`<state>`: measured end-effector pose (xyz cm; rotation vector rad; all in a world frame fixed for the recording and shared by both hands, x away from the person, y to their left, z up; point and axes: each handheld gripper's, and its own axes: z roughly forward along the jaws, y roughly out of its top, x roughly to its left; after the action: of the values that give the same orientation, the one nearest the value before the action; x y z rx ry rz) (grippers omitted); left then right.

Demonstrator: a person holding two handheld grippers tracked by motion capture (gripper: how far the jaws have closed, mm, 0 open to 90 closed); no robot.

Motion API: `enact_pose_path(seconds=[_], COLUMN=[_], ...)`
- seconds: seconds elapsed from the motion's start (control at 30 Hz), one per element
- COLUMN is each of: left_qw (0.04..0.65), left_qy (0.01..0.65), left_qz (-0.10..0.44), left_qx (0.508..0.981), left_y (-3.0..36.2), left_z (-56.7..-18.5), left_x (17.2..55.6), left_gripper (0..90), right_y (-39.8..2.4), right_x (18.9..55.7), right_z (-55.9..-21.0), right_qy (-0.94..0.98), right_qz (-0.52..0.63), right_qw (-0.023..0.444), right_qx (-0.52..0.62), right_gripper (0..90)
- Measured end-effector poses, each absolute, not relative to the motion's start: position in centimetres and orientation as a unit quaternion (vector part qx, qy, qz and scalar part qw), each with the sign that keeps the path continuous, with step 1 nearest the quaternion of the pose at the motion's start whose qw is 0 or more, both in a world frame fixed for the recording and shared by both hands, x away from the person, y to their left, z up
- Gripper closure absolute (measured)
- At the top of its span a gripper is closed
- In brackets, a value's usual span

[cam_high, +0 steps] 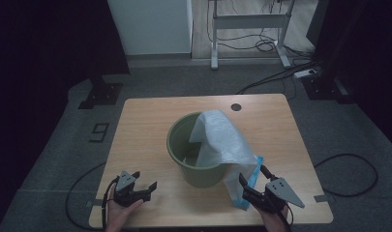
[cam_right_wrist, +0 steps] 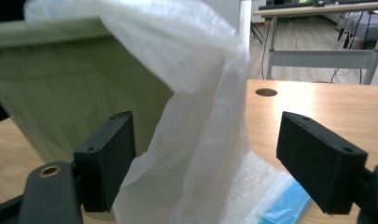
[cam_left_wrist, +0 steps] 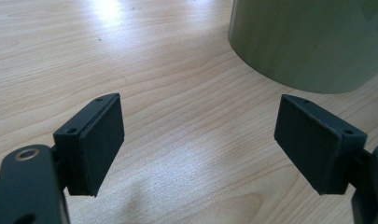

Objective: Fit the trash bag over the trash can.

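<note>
An olive green bucket (cam_high: 181, 145) stands in the middle of the wooden table (cam_high: 145, 116). A white plastic bag (cam_high: 222, 140) hangs over the bucket's right rim and trails down to the table, with a blue part (cam_high: 254, 174) at its lower end. My right gripper (cam_high: 255, 181) is open at the bag's lower end, and the bag (cam_right_wrist: 200, 140) hangs between its jaws in the right gripper view, beside the bucket (cam_right_wrist: 74, 93). My left gripper (cam_high: 138, 186) is open near the front left edge, empty, with the bucket (cam_left_wrist: 308, 42) ahead to its right.
A round cable hole (cam_high: 236, 107) sits near the table's far edge. Behind the table stand a white desk frame (cam_high: 249, 21) and floor cables (cam_high: 280, 72). A black stand base (cam_high: 100, 94) is at the left, on grey carpet.
</note>
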<state>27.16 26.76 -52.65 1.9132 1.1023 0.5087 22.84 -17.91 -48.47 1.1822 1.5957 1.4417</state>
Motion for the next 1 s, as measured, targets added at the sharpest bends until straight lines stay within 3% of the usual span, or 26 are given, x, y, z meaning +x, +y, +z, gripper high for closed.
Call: enact_pose_path(seconds=[0.17,0.3,0.43,0.57,0.73,1.0], left_qw=[0.424,0.429,0.448,0.47,0.485,0.518], left_qy=[0.44,0.438,0.432,0.428,0.422,0.415], left_qz=[0.204,0.205,0.2,0.204,0.219,0.245], left_qx=[0.765,0.763,0.757,0.745,0.734,0.707], left_y=[26.7,26.6,26.3,25.9,25.3,24.5], left_z=[-52.6,-52.3,-51.2,-49.8,-48.0,-44.2], left_x=[27.2,27.0,26.7,26.3,25.7,24.6], left_gripper=[16.0,16.1,18.0,21.8,24.8,24.9], right_y=[-17.3,-17.2,-18.0,-19.0,-20.2,-20.8], right_x=[23.9,24.7,25.3,25.6,26.3,27.7], right_z=[-48.8,-49.1,-48.8,-47.7,-45.5,-39.1], right_qy=[0.615,0.631,0.628,0.613,0.596,0.576], right_qz=[0.544,0.536,0.527,0.527,0.538,0.568], right_qw=[0.339,0.329,0.336,0.356,0.377,0.413], right_qx=[0.458,0.454,0.465,0.468,0.463,0.418], right_gripper=[27.5,60.4,81.3,87.4,88.2,88.3])
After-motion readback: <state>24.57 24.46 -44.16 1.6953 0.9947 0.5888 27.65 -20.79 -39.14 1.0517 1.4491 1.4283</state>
